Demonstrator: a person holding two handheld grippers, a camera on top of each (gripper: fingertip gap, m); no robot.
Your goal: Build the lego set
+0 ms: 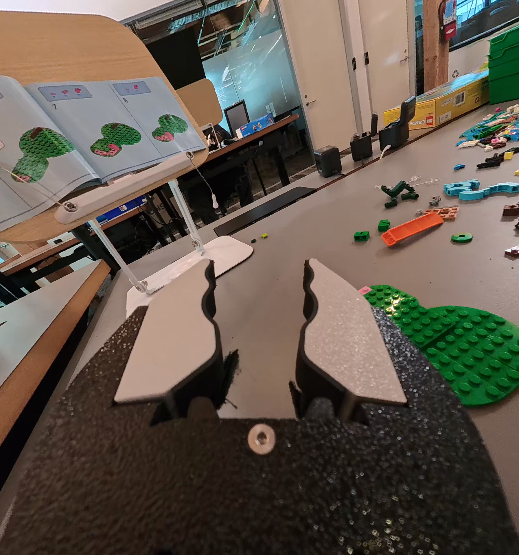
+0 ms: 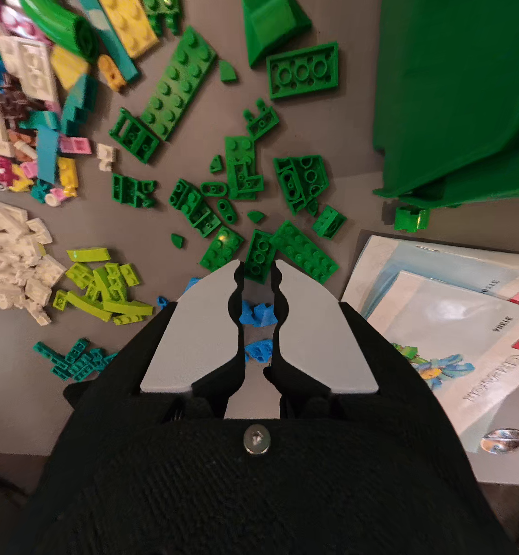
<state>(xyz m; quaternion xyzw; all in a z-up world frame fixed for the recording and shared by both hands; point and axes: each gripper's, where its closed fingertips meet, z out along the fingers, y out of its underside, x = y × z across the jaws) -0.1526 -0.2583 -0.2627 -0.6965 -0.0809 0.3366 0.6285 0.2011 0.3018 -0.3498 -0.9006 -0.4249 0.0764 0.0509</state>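
My left gripper is open and empty, low over the grey table. A green studded baseplate lies flat just right of it, with a small pink piece at its far edge. An open instruction booklet rests on a white stand ahead to the left. My right gripper points down at a scatter of green pieces. Its fingertips are closed onto the sides of a green plate that lies underside up on the table.
Green bins stand at the right, with booklets below them. White, lime, teal and blue pieces lie around the right gripper. An orange brick separator, loose bricks and a yellow box lie beyond the baseplate. One gripper's finger ends stand about 65 centimetres off the other's.
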